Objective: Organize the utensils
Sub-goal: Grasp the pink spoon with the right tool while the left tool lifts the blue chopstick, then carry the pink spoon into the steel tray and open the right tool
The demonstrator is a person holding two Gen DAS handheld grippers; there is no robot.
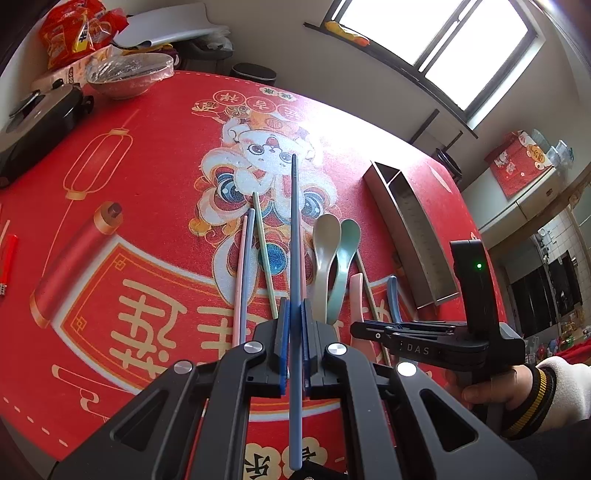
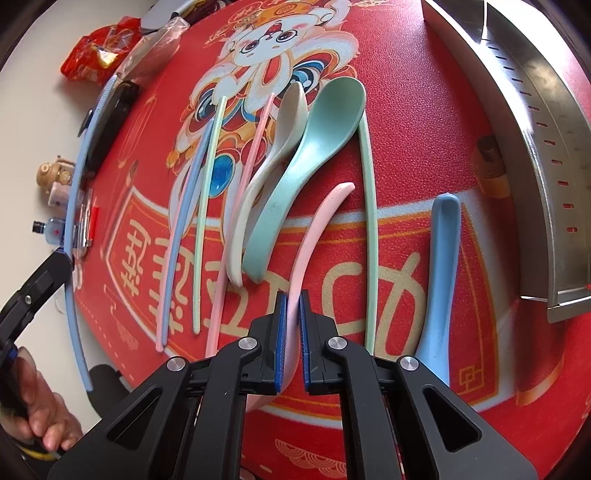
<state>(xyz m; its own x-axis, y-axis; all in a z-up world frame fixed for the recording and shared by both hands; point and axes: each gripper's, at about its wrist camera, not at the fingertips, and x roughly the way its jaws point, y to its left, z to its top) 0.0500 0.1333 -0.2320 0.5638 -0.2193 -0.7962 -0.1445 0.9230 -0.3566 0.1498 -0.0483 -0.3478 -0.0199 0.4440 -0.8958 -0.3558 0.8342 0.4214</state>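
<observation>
My left gripper [image 1: 294, 314] is shut on a long blue chopstick [image 1: 294, 221], held above the red mat and pointing away. My right gripper [image 2: 293, 306] is shut on the handle of a pink spoon [image 2: 321, 221] that lies on the mat, its bowl partly hidden under the jaws. On the mat lie a beige spoon [image 2: 273, 158], a green spoon [image 2: 325, 147], a blue spoon [image 2: 443, 258] and several pastel chopsticks [image 2: 207, 206]. In the left wrist view, the right gripper [image 1: 360, 328] reaches in from the right beside the spoons [image 1: 345, 258].
A steel utensil holder [image 1: 413, 229] with a divider lies on its side at the mat's right [image 2: 535, 147]. At the far left stand a wrapped bowl [image 1: 129, 74], a black appliance [image 1: 37, 122] and snack bags [image 1: 74, 29]. A red lighter [image 1: 9, 262] lies at the left edge.
</observation>
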